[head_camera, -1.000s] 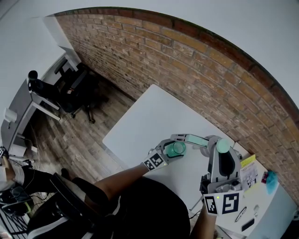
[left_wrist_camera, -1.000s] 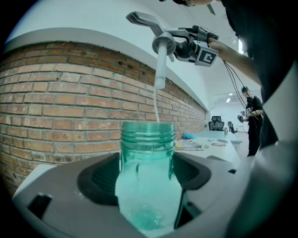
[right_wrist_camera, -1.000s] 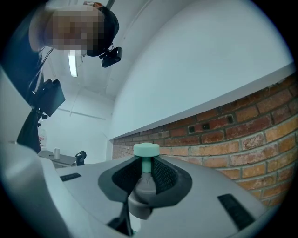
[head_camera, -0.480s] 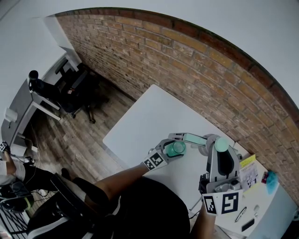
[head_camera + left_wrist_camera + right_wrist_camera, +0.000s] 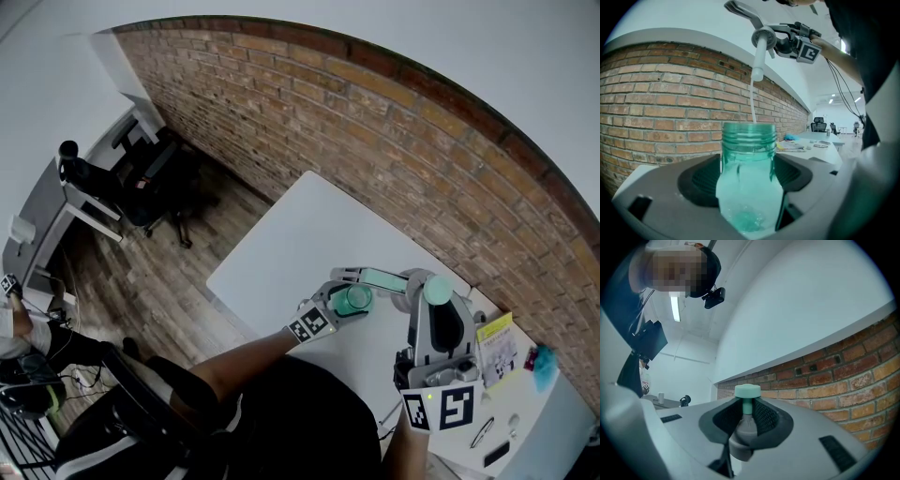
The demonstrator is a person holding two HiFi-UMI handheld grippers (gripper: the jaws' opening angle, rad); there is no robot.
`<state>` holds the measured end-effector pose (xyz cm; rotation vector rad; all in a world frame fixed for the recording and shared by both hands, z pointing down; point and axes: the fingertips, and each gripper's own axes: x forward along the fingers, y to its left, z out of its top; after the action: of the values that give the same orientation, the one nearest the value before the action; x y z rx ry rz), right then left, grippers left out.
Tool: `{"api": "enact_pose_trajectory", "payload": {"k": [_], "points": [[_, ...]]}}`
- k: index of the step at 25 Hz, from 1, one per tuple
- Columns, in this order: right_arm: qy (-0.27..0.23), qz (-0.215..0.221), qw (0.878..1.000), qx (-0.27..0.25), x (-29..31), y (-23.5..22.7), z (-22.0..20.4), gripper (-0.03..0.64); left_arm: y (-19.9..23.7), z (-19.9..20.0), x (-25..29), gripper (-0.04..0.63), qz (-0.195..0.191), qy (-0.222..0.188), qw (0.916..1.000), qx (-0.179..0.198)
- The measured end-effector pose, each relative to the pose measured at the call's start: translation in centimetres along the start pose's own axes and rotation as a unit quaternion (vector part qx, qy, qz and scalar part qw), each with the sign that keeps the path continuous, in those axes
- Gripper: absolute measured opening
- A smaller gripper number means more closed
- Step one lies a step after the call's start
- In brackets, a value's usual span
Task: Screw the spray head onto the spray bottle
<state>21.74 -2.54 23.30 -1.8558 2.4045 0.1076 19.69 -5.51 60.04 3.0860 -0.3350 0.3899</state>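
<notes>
Spray head [image 5: 764, 38] hangs above the teal spray bottle [image 5: 749, 154] (dip tube [image 5: 752, 101] reaching its neck), pinched in the nearly closed right gripper [image 5: 747, 416]. The left gripper [image 5: 349, 298] clamps the bottle; the person should probably lower the head squarely, then twist.

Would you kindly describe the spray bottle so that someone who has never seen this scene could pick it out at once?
Facing the brick wall, find the left gripper; gripped upright between its fingers stands the spray bottle. It is translucent teal and, unlike the spray head above it, has a bare threaded neck, to which the head's thin dip tube hangs down.
</notes>
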Motion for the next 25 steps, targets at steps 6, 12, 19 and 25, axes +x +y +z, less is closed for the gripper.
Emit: {"api": "enact_pose_trajectory", "payload": {"k": [6, 12, 19, 25], "points": [[-0.005, 0.003, 1.000, 0.010, 0.33, 0.44, 0.18, 0.065, 0.07, 0.06, -0.13, 0.339, -0.001, 0.000, 1.0000, 0.000], [-0.006, 0.008, 1.000, 0.017, 0.36, 0.80, -0.05, 0.064, -0.03, 0.02, -0.05, 0.339, -0.002, 0.000, 1.0000, -0.002], [-0.015, 0.013, 0.999, 0.031, 0.36, 0.84, 0.39, 0.064, 0.00, 0.04, -0.01, 0.339, -0.001, 0.001, 1.0000, -0.001], [-0.018, 0.012, 0.999, 0.040, 0.28, 0.87, 0.48, 0.064, -0.01, 0.01, -0.03, 0.339, -0.001, 0.001, 1.0000, -0.002]]}}
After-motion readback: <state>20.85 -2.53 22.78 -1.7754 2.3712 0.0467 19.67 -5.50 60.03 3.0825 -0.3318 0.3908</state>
